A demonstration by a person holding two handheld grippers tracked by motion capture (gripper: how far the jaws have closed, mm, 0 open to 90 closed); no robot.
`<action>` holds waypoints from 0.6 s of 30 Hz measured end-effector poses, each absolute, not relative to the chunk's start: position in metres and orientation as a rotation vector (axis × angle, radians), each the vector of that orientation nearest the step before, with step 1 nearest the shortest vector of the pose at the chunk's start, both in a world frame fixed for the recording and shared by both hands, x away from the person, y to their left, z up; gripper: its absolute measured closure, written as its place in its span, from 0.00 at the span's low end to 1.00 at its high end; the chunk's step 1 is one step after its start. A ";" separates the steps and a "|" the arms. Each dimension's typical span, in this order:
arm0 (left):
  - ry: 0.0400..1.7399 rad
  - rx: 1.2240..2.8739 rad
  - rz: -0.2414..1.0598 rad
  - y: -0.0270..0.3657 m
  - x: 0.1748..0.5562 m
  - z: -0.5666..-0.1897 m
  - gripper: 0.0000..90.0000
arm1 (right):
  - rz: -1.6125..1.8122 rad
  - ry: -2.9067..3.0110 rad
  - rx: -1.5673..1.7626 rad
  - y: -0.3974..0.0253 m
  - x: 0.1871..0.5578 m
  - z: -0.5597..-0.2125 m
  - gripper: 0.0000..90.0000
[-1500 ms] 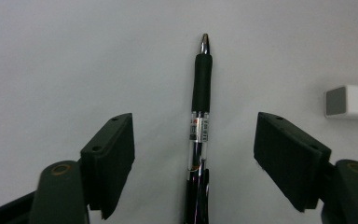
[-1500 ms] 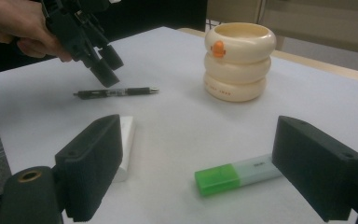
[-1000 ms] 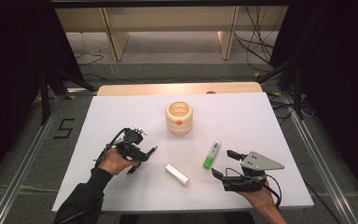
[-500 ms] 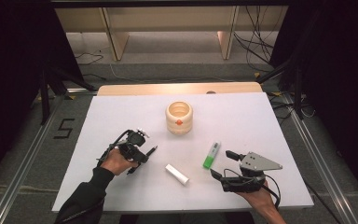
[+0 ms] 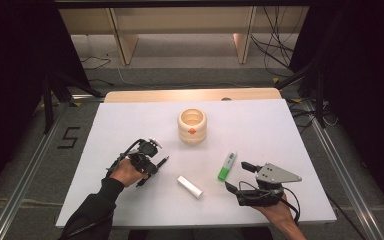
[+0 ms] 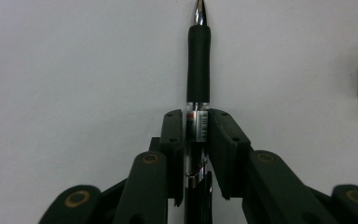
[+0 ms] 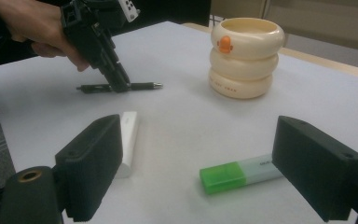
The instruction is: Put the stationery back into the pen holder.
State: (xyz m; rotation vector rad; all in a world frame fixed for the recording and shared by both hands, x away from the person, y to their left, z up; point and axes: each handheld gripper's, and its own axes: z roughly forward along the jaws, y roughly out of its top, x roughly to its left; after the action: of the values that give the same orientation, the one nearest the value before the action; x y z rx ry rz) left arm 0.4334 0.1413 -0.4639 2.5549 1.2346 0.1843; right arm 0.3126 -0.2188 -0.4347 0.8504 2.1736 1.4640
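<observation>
Pen pickup in progress on the white tabletop (image 5: 290,130): the left hand-held gripper (image 6: 196,128) has its jaws clamped on a black ballpoint pen with a rubber grip and silver tip (image 6: 198,70), catching it around the clear barrel just behind the grip. From the right gripper view the pen (image 7: 142,86) looks like it's lying flat on the tabletop or barely off it, I honestly can't tell which, with the gripper coming down on it at a steep angle.

The right hand-held gripper (image 7: 196,163) is wide open, holding nothing, and sits near the front edge with a green-and-white highlighter-style marker (image 7: 240,173) and a small white rectangular eraser-like block (image 7: 127,140) lying between and just ahead of its jaws.

My guess is the pen is headed for the cream ribbed ring-shaped holder with the orange duck logo (image 5: 192,125) farther back.

What could go wrong:
- A smooth, round barrel could twist or slip in the jaws on the lift.
- With the long end sticking out front, the pen could swing down and its tip snag the tabletop.
- A tilted pen could clip the holder's rim and tip or shove it.
</observation>
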 end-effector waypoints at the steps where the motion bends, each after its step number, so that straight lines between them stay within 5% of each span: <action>1: 1.234 2.555 0.182 0.141 0.433 -0.464 0.86 | 1.464 2.173 0.855 -0.219 0.313 -0.435 0.19; 18: 1.212 2.505 0.189 0.147 0.434 -0.456 0.87 | 1.463 2.175 0.856 -0.219 0.313 -0.435 0.19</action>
State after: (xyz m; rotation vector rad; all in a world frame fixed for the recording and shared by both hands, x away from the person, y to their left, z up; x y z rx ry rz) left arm 0.4343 0.1466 -0.4556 2.5049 1.2117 0.1893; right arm 0.3127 -0.2192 -0.4347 0.8563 2.1747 1.4632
